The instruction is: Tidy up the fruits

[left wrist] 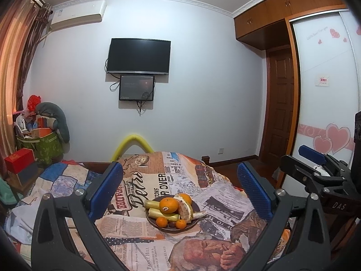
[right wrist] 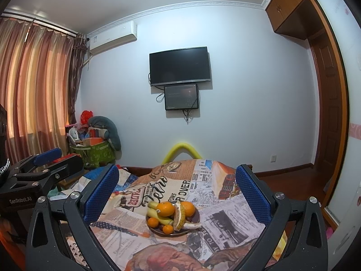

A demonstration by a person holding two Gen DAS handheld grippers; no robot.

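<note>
A dark plate (left wrist: 195,205) of fruit sits on a table under a newspaper-print cloth (left wrist: 158,180). On it lie a large orange (left wrist: 168,205), bananas (left wrist: 158,212), a peeled citrus (left wrist: 185,210), small tangerines (left wrist: 162,221) and a second orange (left wrist: 185,197). My left gripper (left wrist: 180,187) is open and empty, held above and before the plate. My right gripper (right wrist: 177,187) is open and empty, also before the plate (right wrist: 197,219). Each gripper shows in the other's view, the right one (left wrist: 315,162) and the left one (right wrist: 45,164).
A green bag (left wrist: 48,146) of clutter and a red box (left wrist: 19,160) stand at the left by the curtain. A yellow foam tube (left wrist: 133,144) arches behind the table. A television (left wrist: 138,56) hangs on the wall. A wardrobe and door (left wrist: 279,103) stand at the right.
</note>
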